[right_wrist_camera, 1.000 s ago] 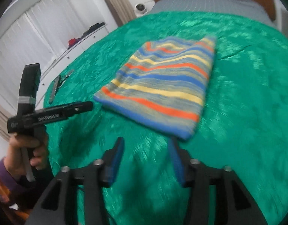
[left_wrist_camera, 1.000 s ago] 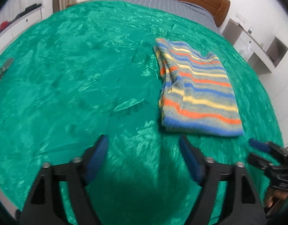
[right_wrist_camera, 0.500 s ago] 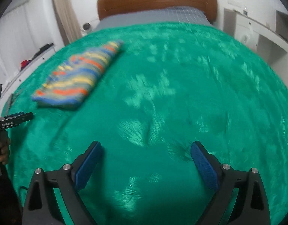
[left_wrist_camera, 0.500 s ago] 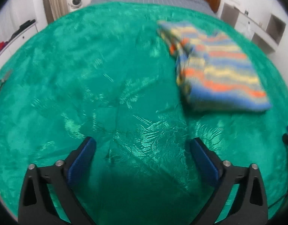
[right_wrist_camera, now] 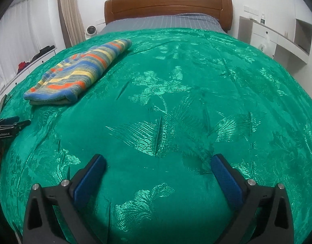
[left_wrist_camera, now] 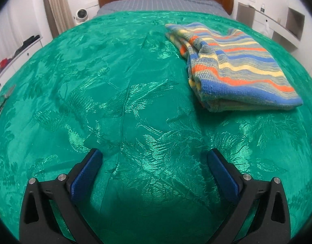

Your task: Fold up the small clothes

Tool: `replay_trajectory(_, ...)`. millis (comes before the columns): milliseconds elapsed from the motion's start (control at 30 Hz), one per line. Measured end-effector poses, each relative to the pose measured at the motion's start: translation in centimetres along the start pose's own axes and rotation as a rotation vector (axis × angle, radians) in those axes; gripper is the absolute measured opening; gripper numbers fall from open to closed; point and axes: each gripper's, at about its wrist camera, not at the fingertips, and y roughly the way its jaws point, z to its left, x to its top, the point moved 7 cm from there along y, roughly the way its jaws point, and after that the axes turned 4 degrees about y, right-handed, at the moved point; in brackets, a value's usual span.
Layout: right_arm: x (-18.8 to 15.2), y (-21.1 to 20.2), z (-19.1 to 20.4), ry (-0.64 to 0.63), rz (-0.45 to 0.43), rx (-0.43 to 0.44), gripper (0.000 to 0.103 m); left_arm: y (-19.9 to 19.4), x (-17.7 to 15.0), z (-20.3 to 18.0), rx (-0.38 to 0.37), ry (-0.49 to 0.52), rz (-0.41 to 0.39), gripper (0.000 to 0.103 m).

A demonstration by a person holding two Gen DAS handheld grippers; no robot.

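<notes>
A folded striped knit garment (left_wrist_camera: pixel 235 65), in blue, orange, yellow and grey bands, lies flat on the green bedspread (left_wrist_camera: pixel 119 85). In the left wrist view it is ahead and to the right; in the right wrist view the garment (right_wrist_camera: pixel 80 71) is far to the left. My left gripper (left_wrist_camera: pixel 153 162) is open and empty, low over bare bedspread, well short of the garment. My right gripper (right_wrist_camera: pixel 158 166) is open and empty over the bedspread (right_wrist_camera: pixel 196 101), right of the garment. The left gripper's tip (right_wrist_camera: pixel 11 123) shows at the right wrist view's left edge.
A wooden headboard (right_wrist_camera: pixel 168 2) and grey sheet (right_wrist_camera: pixel 162 23) lie at the far end. White shelving (left_wrist_camera: pixel 277 28) stands on the right, a low white cabinet (left_wrist_camera: pixel 11 61) with clothes on the left, and a small white fan (left_wrist_camera: pixel 81 14) by the curtain.
Both grippers have opened wider and swung away from the garment. The right gripper turned right, so the garment now lies far to its left. The garment has not moved.
</notes>
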Motion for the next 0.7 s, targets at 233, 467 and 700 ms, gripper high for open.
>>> replay_trajectory(233,-0.1,0.0,0.1,-0.006,0.002,-0.009,0.103,0.0,-0.1,-0.1,0.002,0.000,-0.007,0.102)
replay_trajectory(467,-0.2,0.0,0.1,-0.007,0.002,-0.011,0.103,0.0,-0.1,0.0,-0.001,0.003,-0.006,0.102)
replay_trajectory(700,2.2,-0.4,0.5,0.025,0.157,0.060,0.102,-3.3,5.2,3.4,-0.319,-0.159,-0.009,0.101)
